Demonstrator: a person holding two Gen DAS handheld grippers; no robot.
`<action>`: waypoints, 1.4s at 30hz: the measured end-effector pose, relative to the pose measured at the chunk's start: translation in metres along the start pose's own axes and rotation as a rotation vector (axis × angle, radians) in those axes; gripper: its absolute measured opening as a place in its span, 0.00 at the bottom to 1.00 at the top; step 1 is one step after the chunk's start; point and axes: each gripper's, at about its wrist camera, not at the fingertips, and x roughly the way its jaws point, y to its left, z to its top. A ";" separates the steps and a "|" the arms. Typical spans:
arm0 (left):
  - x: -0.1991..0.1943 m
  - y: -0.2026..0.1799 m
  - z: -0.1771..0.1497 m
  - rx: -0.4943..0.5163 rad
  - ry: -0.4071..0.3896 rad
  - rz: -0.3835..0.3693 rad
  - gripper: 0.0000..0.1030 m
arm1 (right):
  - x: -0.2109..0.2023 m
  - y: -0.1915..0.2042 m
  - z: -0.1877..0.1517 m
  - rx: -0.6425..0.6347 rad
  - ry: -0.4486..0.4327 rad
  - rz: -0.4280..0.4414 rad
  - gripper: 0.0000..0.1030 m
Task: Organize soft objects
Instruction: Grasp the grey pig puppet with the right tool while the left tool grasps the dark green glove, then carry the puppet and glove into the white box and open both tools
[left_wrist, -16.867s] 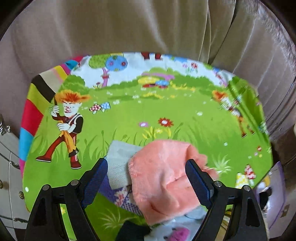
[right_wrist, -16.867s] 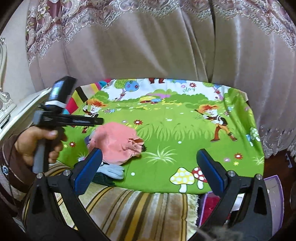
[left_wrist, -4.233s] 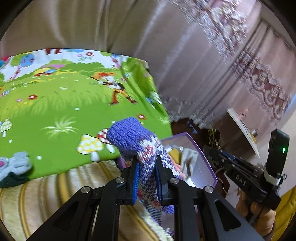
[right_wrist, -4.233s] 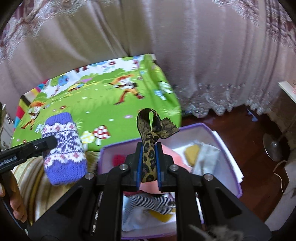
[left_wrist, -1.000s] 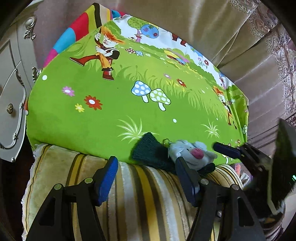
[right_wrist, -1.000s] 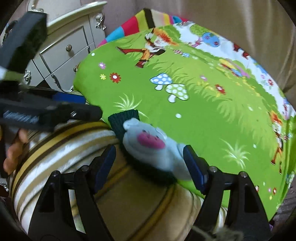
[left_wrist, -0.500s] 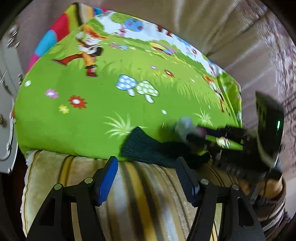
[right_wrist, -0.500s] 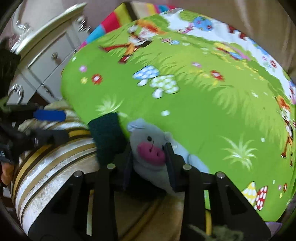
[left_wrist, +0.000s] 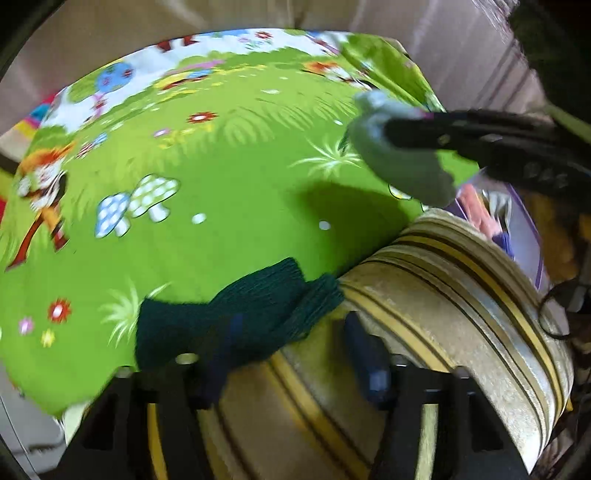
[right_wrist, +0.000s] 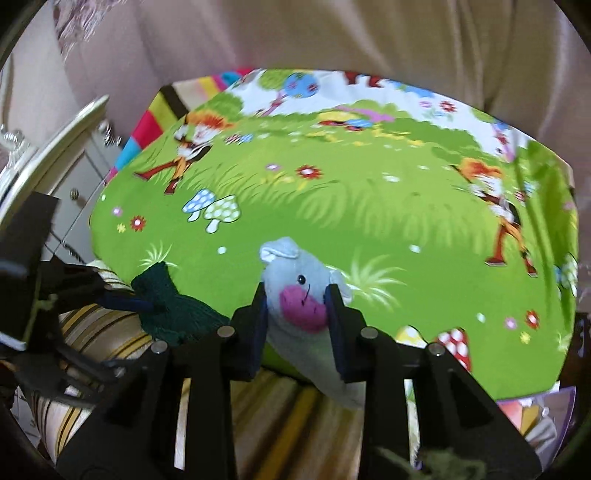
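Observation:
A grey plush toy (right_wrist: 299, 295) with a pink snout is clamped between the pads of my right gripper (right_wrist: 296, 291), lifted off the bed edge. In the left wrist view the same plush toy (left_wrist: 399, 166) hangs at the upper right in the black right gripper (left_wrist: 388, 129). A dark green knitted piece (left_wrist: 236, 314) lies where the green cartoon sheet (left_wrist: 229, 166) meets the striped cushion (left_wrist: 443, 314). My left gripper (left_wrist: 291, 332) is just over it with its jaws closing. One blurred pad overlaps the knit; the other is still apart from it.
A purple box (left_wrist: 524, 229) with soft items inside sits on the floor to the right of the cushion, also seen as the purple box (right_wrist: 546, 413) at the lower right. A white dresser (right_wrist: 74, 155) stands at the left. Beige curtains (right_wrist: 332, 37) hang behind the bed.
My right gripper closed on the grey plush toy and carried it up and to the right. My left gripper swung over to the dark green knit and its jaws narrowed.

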 end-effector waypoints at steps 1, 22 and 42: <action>0.004 0.000 0.002 -0.004 0.013 0.006 0.24 | -0.008 -0.007 -0.004 0.018 -0.012 -0.006 0.33; -0.032 -0.131 0.064 0.144 -0.238 -0.123 0.08 | -0.160 -0.155 -0.110 0.345 -0.150 -0.295 0.33; -0.009 -0.289 0.119 0.328 -0.290 -0.212 0.08 | -0.213 -0.200 -0.179 0.479 -0.169 -0.543 0.33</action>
